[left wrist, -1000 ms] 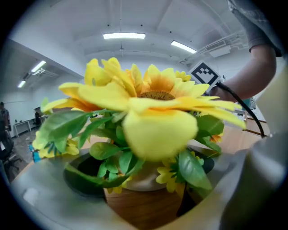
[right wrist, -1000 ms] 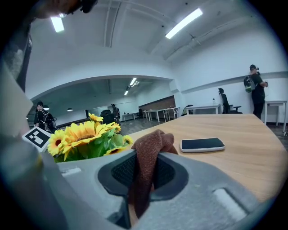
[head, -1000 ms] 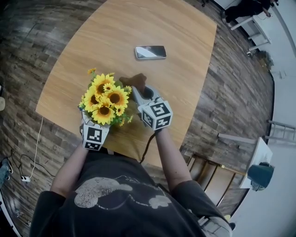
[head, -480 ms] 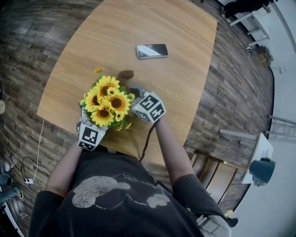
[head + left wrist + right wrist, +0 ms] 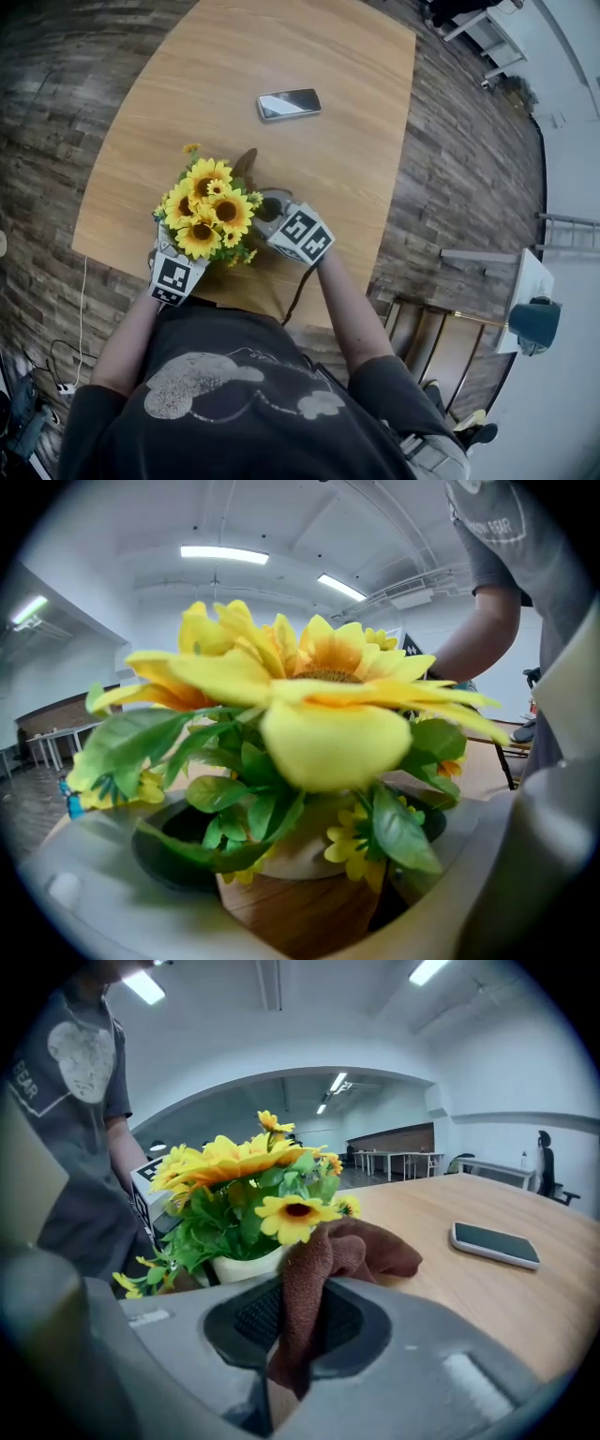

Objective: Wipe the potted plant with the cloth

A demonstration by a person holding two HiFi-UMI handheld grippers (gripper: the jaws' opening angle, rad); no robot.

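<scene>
Noted potted plant (image 5: 208, 208), yellow sunflowers over green leaves, upright near the front edge of a light wooden tabletop (image 5: 319, 47).

Found left gripper (image 5: 176, 275) low at the plant's near-left side. Fingers (image 5: 539, 846) spread wide to either side of the pot (image 5: 305, 850), pads close against its sides and apparently in contact. Blooms right over the lens in the left gripper view.

Found right gripper (image 5: 272, 206) just right of the flowers, tipped down toward them. Fingers closed tight on a brown cloth (image 5: 342, 1255), pinched at one end. Rest of cloth bunched and folded forward past the fingertips, right beside the foliage and a small bloom in the right gripper view. From the head view, brown tip showing beyond the flowers on the far side.

Logged a phone (image 5: 289, 103) lying flat, screen up, farther back on the tabletop, well apart from plant and both grippers.

Dark plank floor (image 5: 469, 169) all round.
</scene>
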